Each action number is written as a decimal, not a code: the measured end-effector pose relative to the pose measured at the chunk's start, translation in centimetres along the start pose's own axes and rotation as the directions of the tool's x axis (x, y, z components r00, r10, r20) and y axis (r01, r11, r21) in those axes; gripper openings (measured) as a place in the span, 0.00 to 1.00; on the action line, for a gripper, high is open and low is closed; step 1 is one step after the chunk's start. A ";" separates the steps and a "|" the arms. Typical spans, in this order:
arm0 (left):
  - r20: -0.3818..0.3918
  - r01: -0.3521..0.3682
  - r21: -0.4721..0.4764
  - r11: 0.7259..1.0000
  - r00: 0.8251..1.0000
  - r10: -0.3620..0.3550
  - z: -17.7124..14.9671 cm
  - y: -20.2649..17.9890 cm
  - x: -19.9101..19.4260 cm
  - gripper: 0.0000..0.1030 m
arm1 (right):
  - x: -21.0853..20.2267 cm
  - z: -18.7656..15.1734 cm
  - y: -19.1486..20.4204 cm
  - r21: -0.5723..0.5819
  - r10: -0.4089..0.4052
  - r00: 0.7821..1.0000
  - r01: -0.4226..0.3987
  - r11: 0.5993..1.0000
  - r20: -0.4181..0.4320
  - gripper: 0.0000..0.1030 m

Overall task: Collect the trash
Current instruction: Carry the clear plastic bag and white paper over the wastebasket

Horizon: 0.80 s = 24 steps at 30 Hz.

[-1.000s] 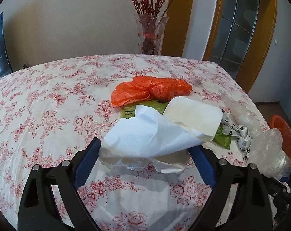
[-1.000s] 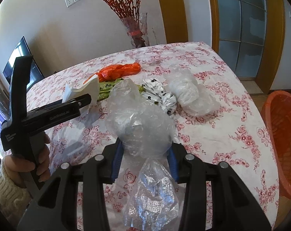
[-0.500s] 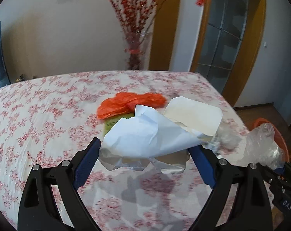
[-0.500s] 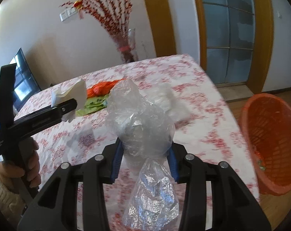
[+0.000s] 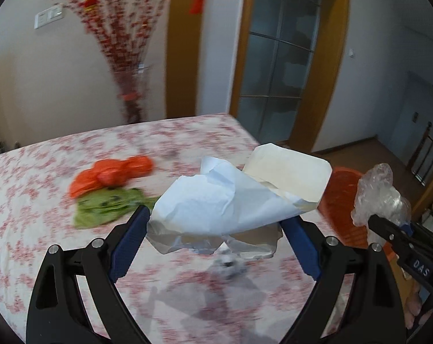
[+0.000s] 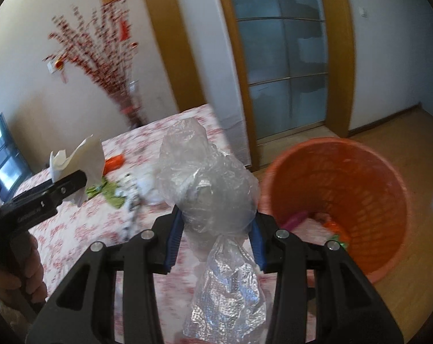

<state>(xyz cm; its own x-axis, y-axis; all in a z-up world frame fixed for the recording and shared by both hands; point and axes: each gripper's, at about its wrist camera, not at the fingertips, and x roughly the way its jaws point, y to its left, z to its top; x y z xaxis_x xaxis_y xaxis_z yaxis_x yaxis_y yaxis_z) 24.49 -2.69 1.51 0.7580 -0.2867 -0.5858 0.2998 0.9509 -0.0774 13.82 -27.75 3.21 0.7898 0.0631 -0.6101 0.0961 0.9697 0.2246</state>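
Gripping a crumpled sheet of white paper (image 5: 216,200), the left gripper (image 5: 216,229) has its blue pads (image 5: 129,240) pressed wide apart against the two sides of the bundle, which is held up off the table (image 5: 30,200). A stiffer cream flap of the same bundle sticks up toward the orange basket (image 6: 345,189). The right gripper (image 6: 215,229) is clenched on a clear plastic bag (image 6: 207,183), whose puffed top rises above the pads while a crinkled, silvery tail hangs down between the black finger arms. From the right wrist view, the basket stands on the wooden floor just beside the table edge, to the right of the bag, and a few scraps of pink, orange and green lie at its bottom. Still on the flowered tablecloth, on the far side of the table from the basket, lie an orange plastic bag (image 5: 110,175) and, touching its near side, a green wrapper (image 5: 104,209). Between the green wrapper and the basket, the right wrist view also shows a white wrapper with black spots (image 6: 130,197) and something pale and clear beyond it, too blurred to name. A tall vase of red branches (image 5: 124,66) stands behind the table against the wall, farther from the basket than the orange bag. At the left edge of the right wrist view, a hand (image 6: 24,272) holds the left gripper's black handle. Both views are smeared.
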 end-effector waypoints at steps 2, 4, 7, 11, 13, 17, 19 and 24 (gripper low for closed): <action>-0.003 0.027 0.014 1.000 1.000 -0.027 0.1 -1.7 0.5 0.87 | -0.5 0.1 -1.9 0.028 -0.029 1.000 0.028 0.999 0.011 0.40; -0.008 0.051 0.026 0.998 0.999 -0.051 0.2 -3.3 0.9 0.87 | -0.7 0.2 -3.7 0.053 -0.052 0.998 0.051 0.997 0.017 0.40; -0.016 0.089 0.051 0.995 0.996 -0.088 0.3 -6.1 1.7 0.87 | -1.0 0.3 -6.0 0.088 -0.088 0.996 0.085 0.992 0.026 0.40; -0.034 0.143 0.084 0.986 0.990 -0.140 0.3 -9.8 2.9 0.87 | -1.4 0.6 -8.6 0.121 -0.137 0.990 0.132 0.984 0.039 0.40; -0.041 0.162 0.097 0.982 0.986 -0.158 0.3 -11.2 3.4 0.87 | -1.5 0.7 -9.9 0.140 -0.155 0.987 0.148 0.979 0.042 0.40; -0.061 0.200 0.120 0.972 0.979 -0.194 0.3 -14.3 4.6 0.87 | -1.6 1.0 -12.3 0.183 -0.189 0.981 0.179 0.967 0.040 0.40; -0.069 0.213 0.128 0.969 0.976 -0.206 0.3 -15.4 5.2 0.87 | -1.6 1.2 -13.1 0.200 -0.198 0.979 0.187 0.962 0.041 0.40; -0.094 0.233 0.151 0.961 0.971 -0.221 0.0 -17.5 6.7 0.87 | -1.2 1.4 -15.0 0.235 -0.212 0.976 0.197 0.952 0.040 0.40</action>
<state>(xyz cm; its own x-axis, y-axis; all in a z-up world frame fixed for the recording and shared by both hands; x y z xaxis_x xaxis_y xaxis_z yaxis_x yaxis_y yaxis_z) 24.32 -21.24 -1.02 0.6152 -0.4772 -0.6276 0.5522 0.8290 -0.0891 12.25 -42.69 1.62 0.7750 -0.1532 -0.6132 0.3894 0.8799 0.2723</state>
